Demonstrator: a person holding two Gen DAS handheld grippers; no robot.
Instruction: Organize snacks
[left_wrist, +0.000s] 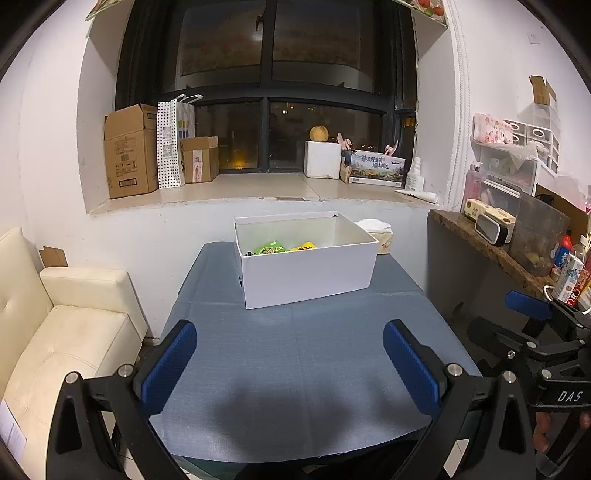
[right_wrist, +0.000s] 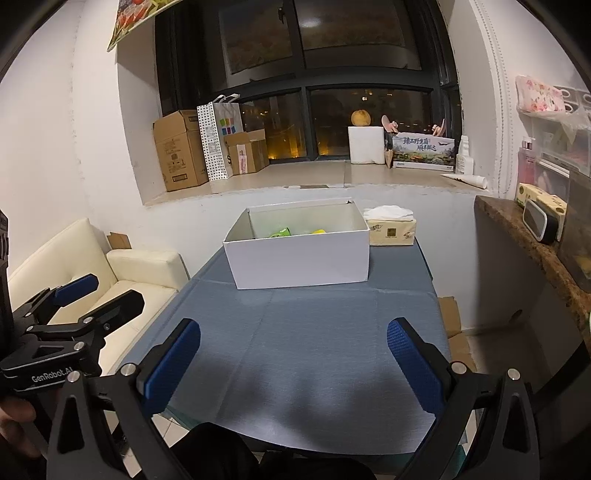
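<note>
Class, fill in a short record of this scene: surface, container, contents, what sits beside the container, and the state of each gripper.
surface: table with blue cloth
container: open white box, far end of table
contents: green packet and yellow packet; rest hidden by the wall
beside box: tissue pack, on its right
left gripper: open, empty, above near table edge
right gripper: open, empty, above near table edge
</note>
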